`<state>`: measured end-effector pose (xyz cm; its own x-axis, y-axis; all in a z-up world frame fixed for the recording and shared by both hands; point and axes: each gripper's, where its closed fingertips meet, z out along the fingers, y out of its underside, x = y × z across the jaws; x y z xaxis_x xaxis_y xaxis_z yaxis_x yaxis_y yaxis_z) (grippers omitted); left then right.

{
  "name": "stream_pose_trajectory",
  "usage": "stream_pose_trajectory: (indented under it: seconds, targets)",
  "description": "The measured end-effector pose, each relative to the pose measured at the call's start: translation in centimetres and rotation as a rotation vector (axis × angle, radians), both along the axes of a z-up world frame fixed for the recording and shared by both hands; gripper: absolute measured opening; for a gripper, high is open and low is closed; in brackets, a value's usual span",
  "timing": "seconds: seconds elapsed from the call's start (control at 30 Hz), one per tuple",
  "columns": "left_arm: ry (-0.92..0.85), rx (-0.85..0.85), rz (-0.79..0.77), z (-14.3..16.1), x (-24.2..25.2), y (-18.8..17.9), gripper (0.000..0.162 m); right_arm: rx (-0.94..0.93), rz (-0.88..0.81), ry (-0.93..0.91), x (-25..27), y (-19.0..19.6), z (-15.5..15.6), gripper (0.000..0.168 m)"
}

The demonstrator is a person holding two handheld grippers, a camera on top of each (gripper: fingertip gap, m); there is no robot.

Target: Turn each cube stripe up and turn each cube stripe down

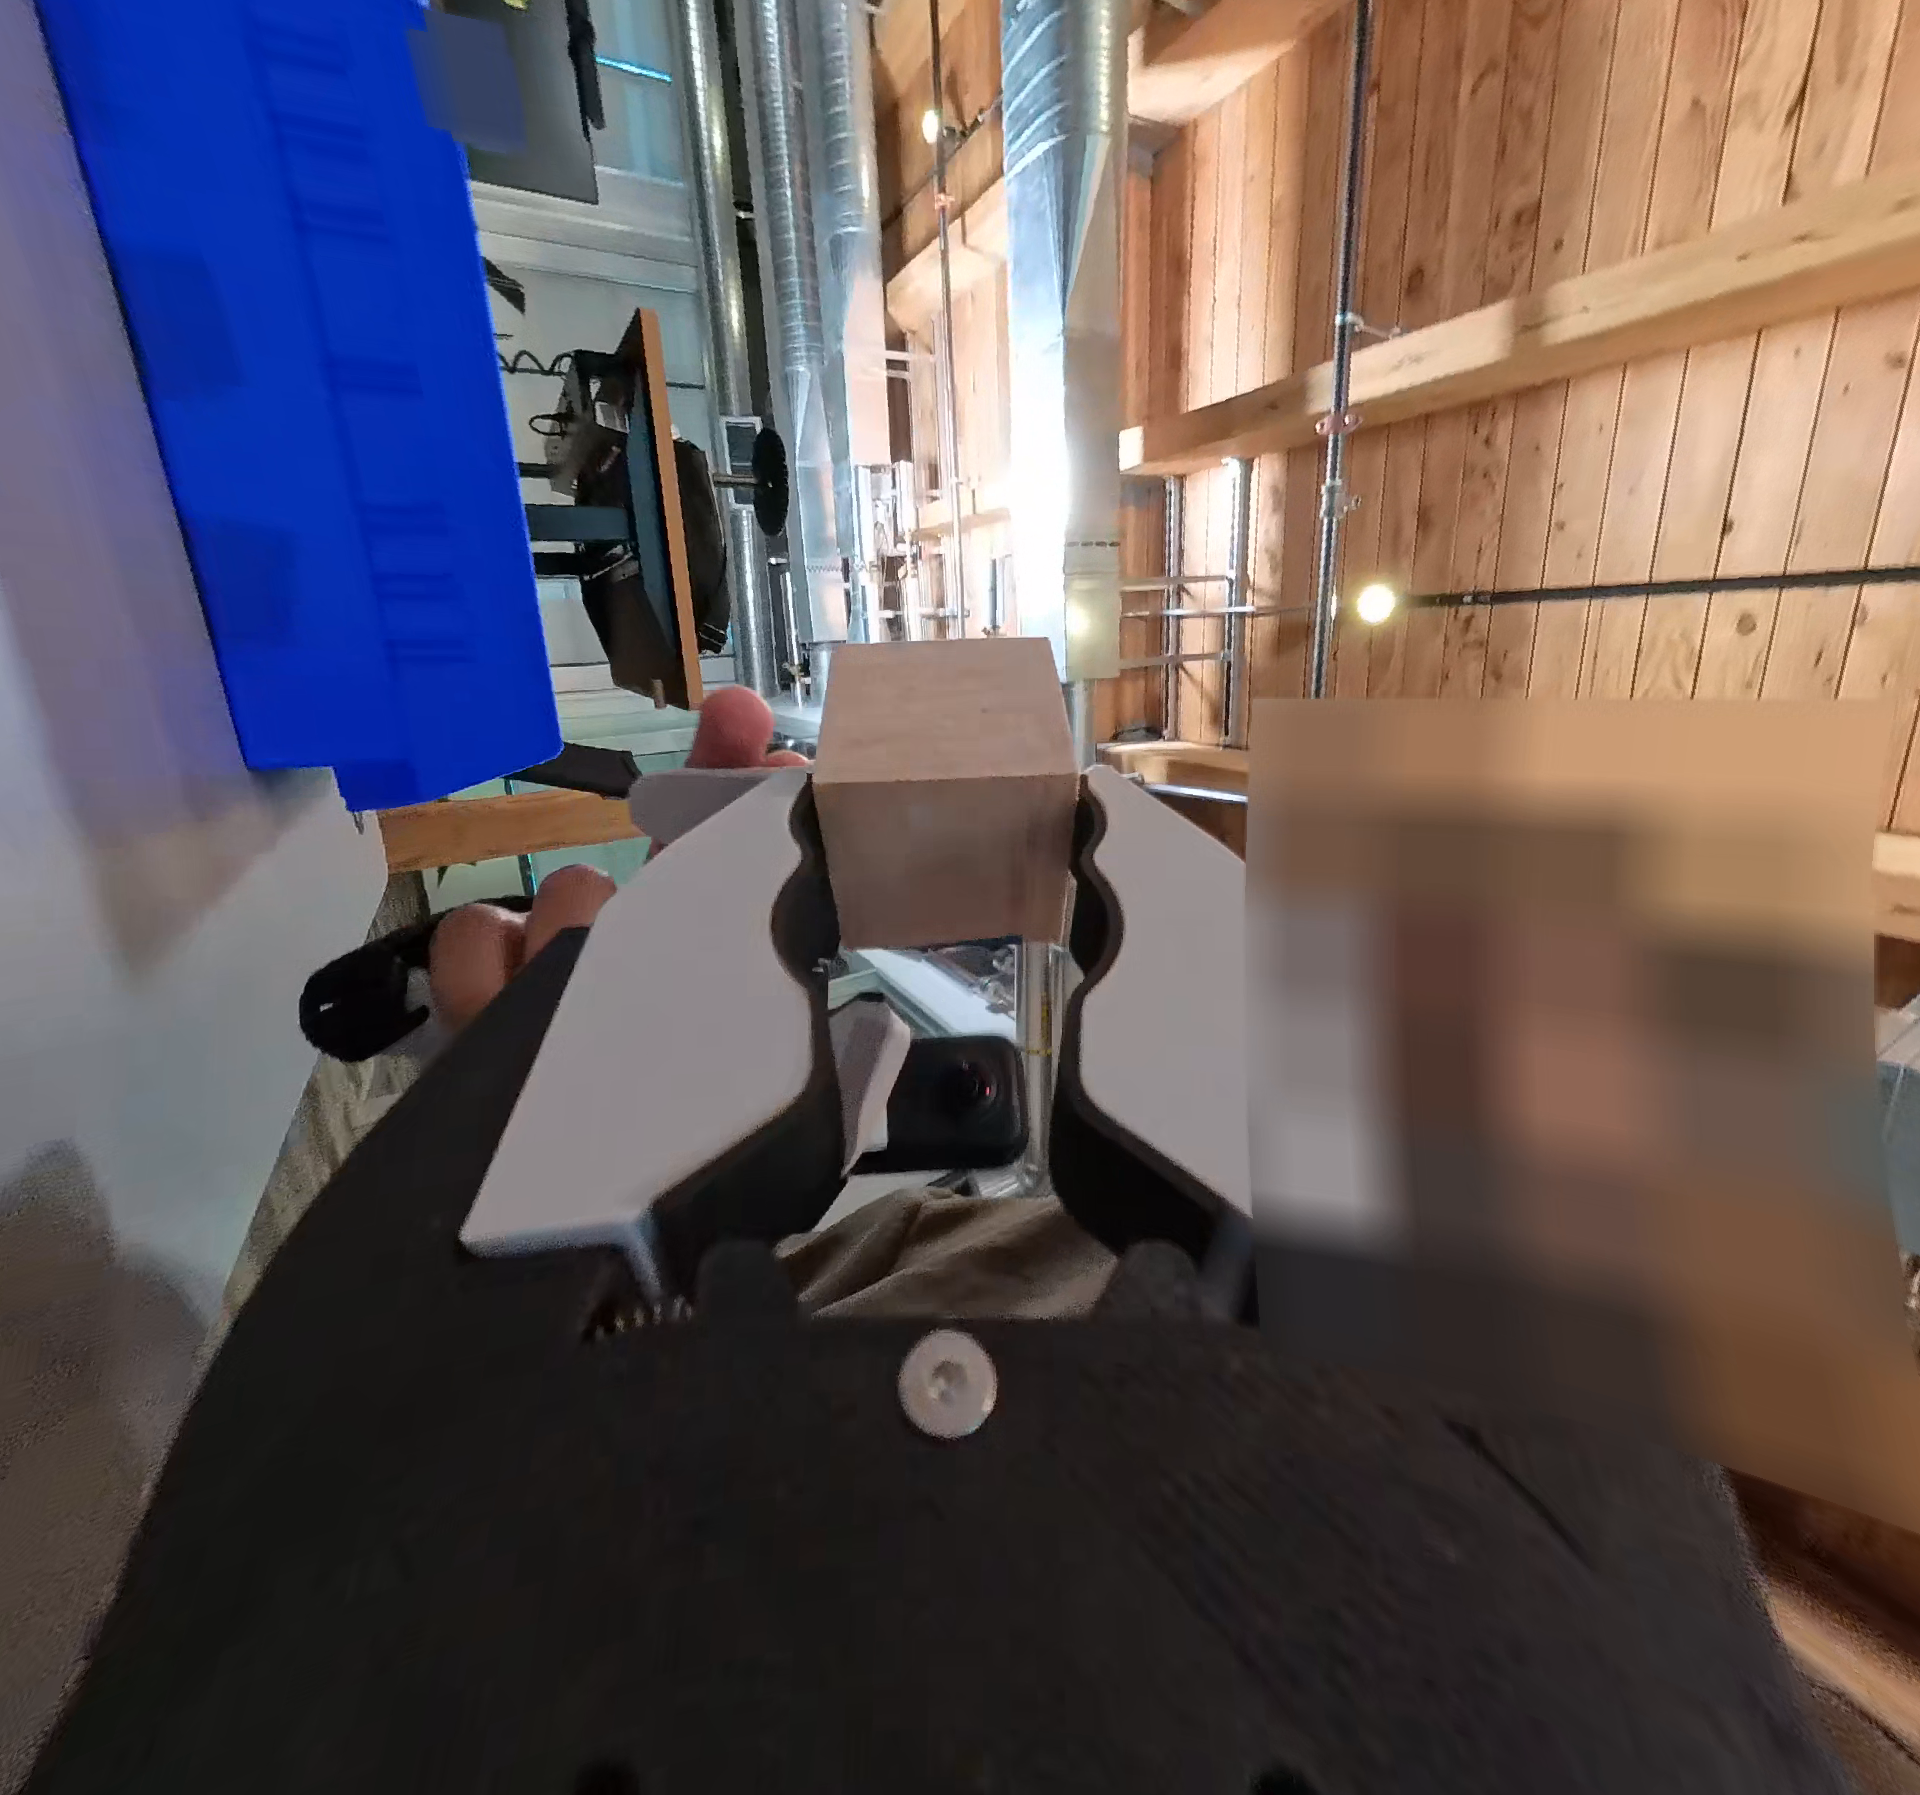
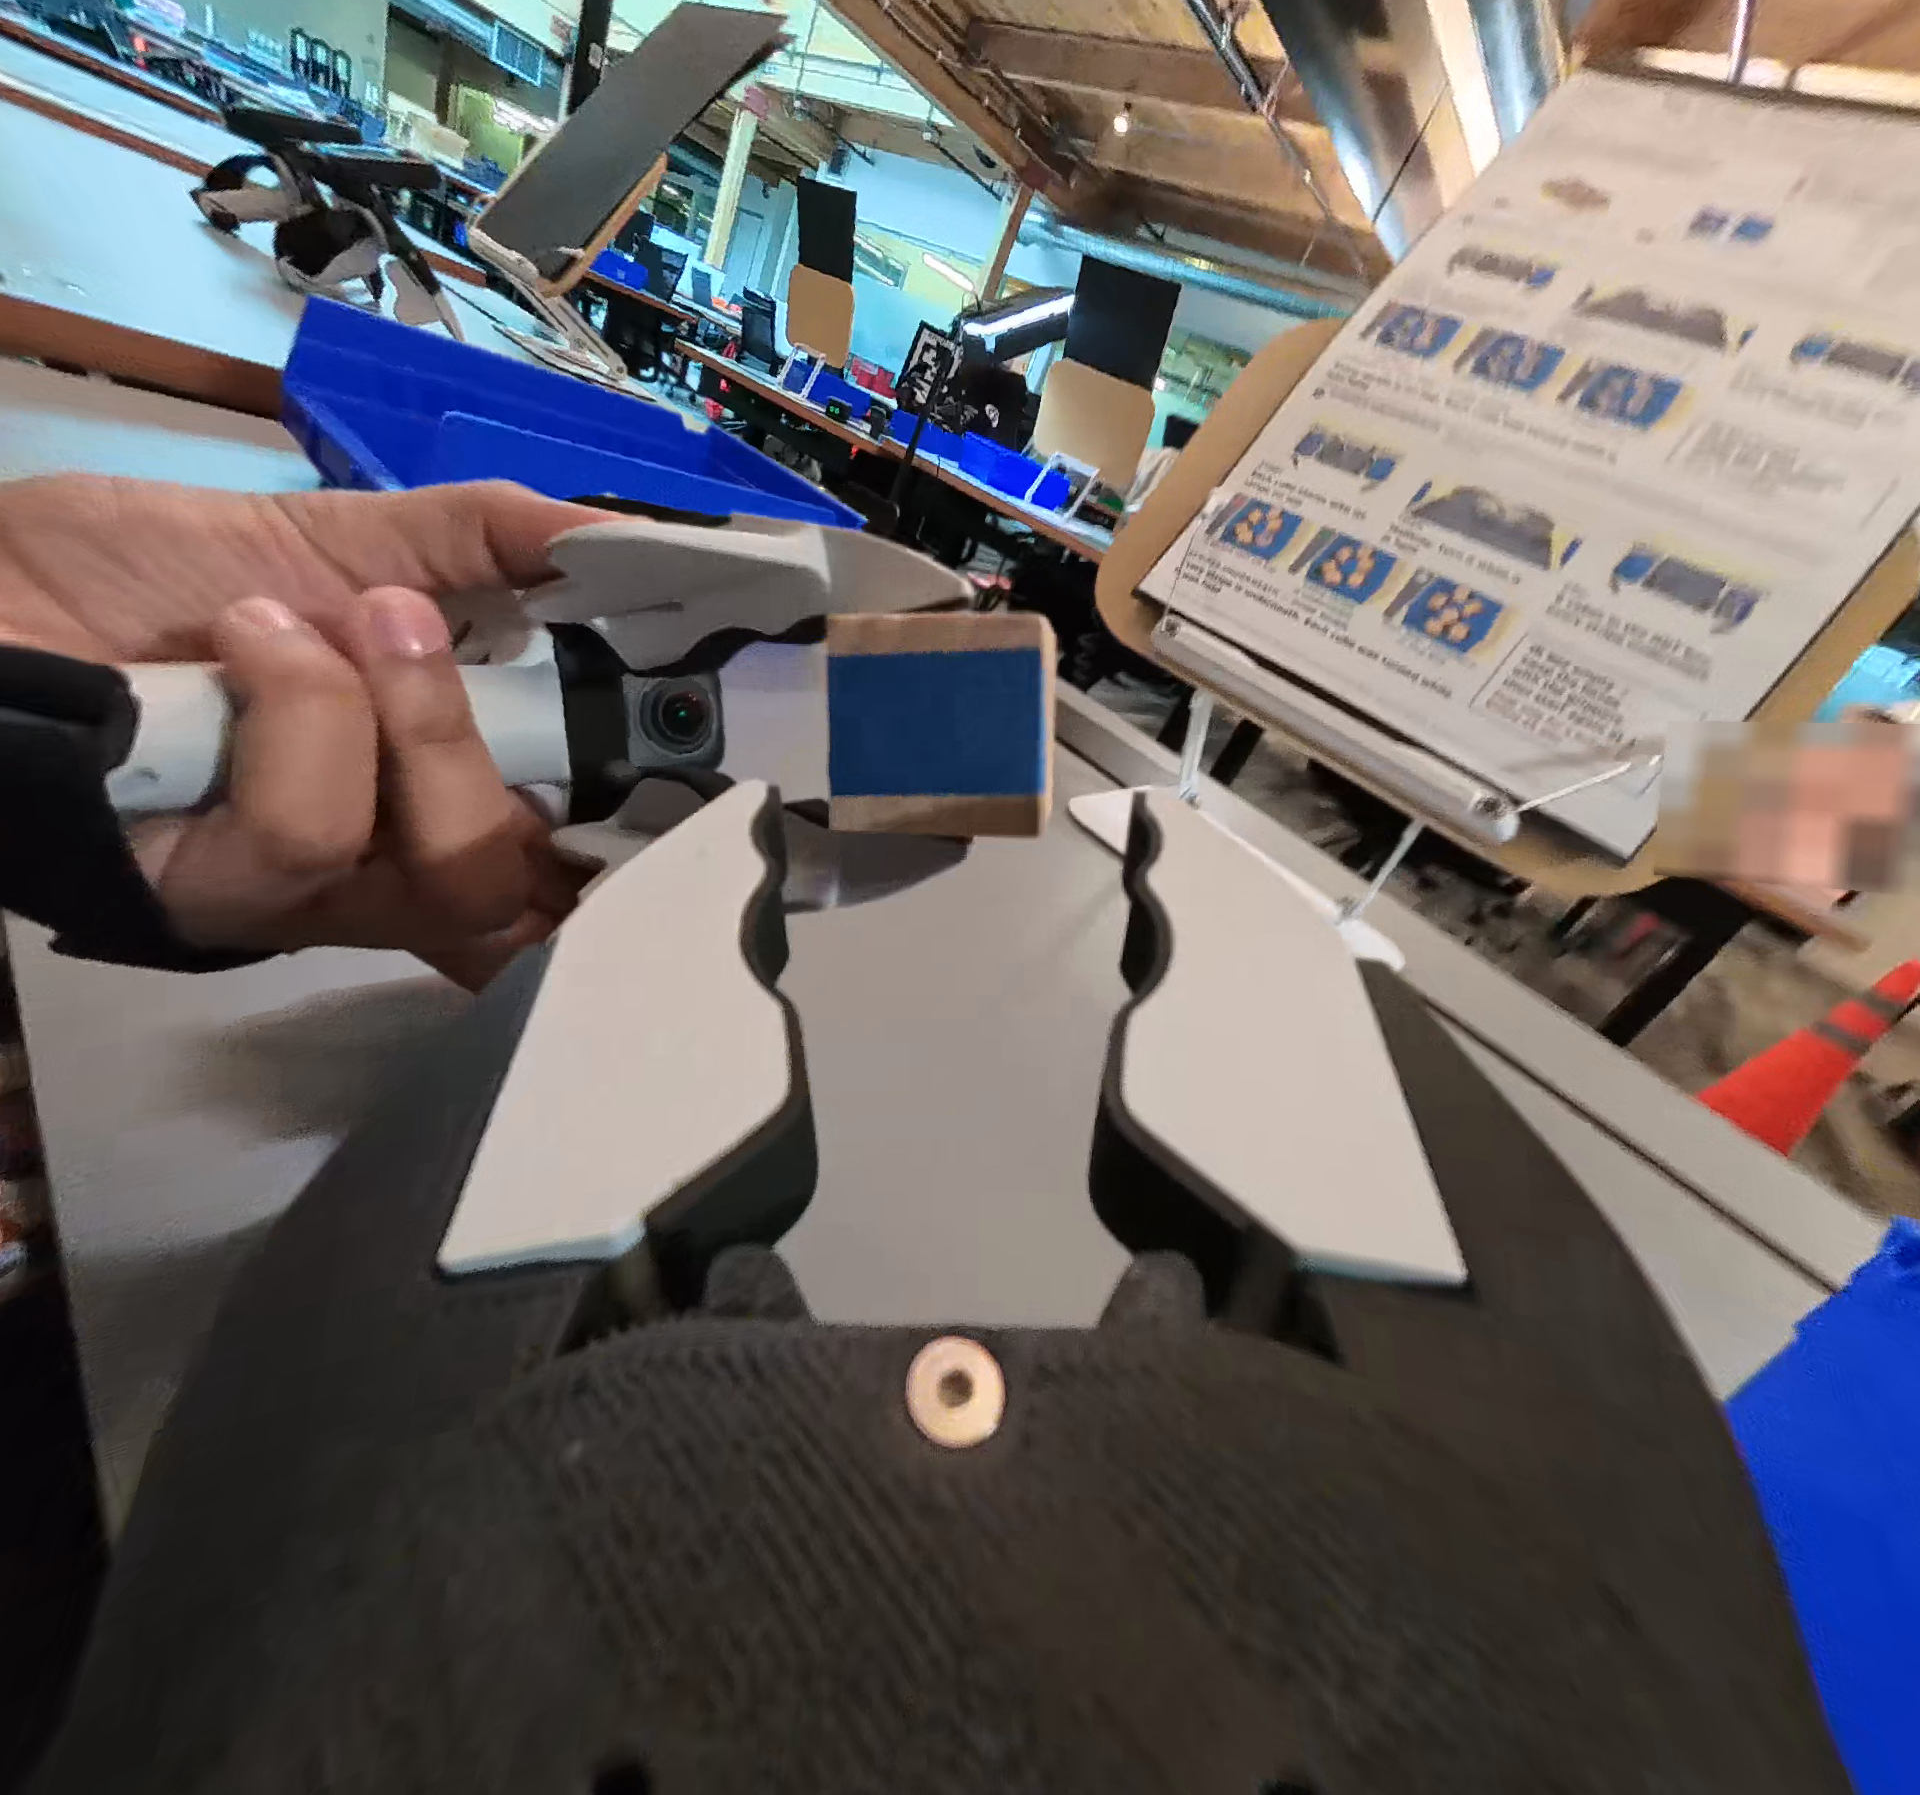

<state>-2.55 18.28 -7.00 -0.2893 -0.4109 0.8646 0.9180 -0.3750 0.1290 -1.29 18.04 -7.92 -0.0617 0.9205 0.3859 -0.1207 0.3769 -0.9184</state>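
Small wooden cube [image 1: 943, 810], pale brown, square-edged: in my left wrist view it sits clamped between the tips of my left gripper [image 1: 945, 862], both grey fingers pressed against its sides, only plain wood faces turned toward the camera. Behind the left finger, a hand [image 1: 551, 872] and a small black camera [image 1: 961, 1101] belonging to the other tool show through the gap. Blue plastic bin [image 1: 301, 343]: off to the left of the fingers, tilted in frame. Wooden plank wall and silver ducts: ahead, beyond the cube.

Right wrist view. Same cube [image 2: 940, 722]: held clear of the grey tabletop [image 2: 935, 1122] just ahead of my right gripper [image 2: 951, 841], its blue-stripe face turned toward me, gripped above and below by the left gripper [image 2: 821, 727] that a hand [image 2: 312, 706] brings in from the left. Right gripper: fingers spread apart, nothing between them. Blue bin [image 2: 499, 436]: ahead left. Printed instruction sheet on a tilted stand [image 2: 1507, 457]: ahead right.
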Motion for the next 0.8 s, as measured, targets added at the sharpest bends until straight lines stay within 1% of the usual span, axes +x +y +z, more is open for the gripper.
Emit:
stream_pose_trajectory:
  seconds: [0.1,0.23,0.27,0.4,0.6,0.7,0.77,0.8]
  targets:
    - [-0.049,-0.039,0.002,-0.8,-0.1,0.1,0.045,0.061,-0.011,0.023,0.1,-0.4,-0.2,0.057]
    - [-0.077,-0.034,-0.079,-1.0,1.9,0.0,0.045,0.027,0.002,-0.007,-0.4,-0.7,-0.9,0.051]
    - [-0.08,-0.029,-0.104,-1.0,2.5,-0.1,0.045,0.012,-0.001,-0.002,-0.4,-0.5,-0.8,0.047]
    - [-0.128,-0.017,-0.139,-1.4,2.9,-0.2,0.045,-0.03,0.042,-0.039,-0.4,-0.5,-1.1,0.045]
    - [-0.085,0.003,-0.145,-1.4,2.7,-0.4,0.046,-0.056,0.057,-0.046,-0.4,-0.3,-0.7,0.045]
    - [-0.026,-0.024,-0.098,-2.1,1.8,-0.2,0.054,-0.11,-0.027,0.011,0.1,2.3,1.4,0.045]
    - [0.03,-0.024,-0.077,-2.3,0.8,-0.1,0.06,-0.166,-0.145,0.069,1.1,5.6,4.1,0.045]
    - [0.054,-0.023,-0.062,-2.3,0.3,-0.1,0.061,-0.184,-0.225,0.097,1.9,7.7,5.4,0.045]
